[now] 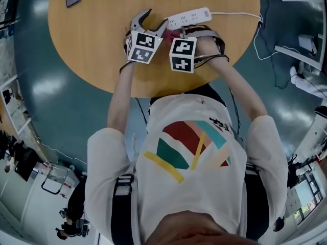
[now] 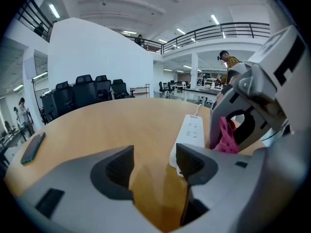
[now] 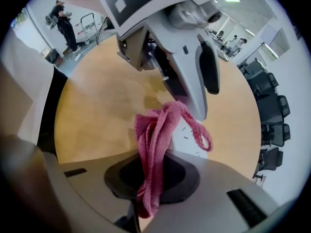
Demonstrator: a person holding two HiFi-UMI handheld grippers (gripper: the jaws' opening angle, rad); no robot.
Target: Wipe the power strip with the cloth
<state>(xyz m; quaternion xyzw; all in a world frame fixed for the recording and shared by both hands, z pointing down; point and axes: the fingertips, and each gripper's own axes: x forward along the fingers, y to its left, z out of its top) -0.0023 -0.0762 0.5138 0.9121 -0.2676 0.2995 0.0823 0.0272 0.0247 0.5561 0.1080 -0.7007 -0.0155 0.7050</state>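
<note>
Power strip (image 1: 190,17): laid flat on round table (image 1: 97,50)
L gripper (image 2: 153,161): jaws held apart, nothing gripped, just beside strip's end
R gripper (image 3: 150,174): clamped on pink cloth (image 3: 156,135), hung over strip

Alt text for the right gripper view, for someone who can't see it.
The right gripper is shut on a bunched pink cloth above a round wooden table. The open left gripper stands just beyond, and a white power strip shows partly behind the cloth.

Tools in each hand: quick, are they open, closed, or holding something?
Left tool: open, nothing between its jaws.
Right tool: closed on the pink cloth.
</note>
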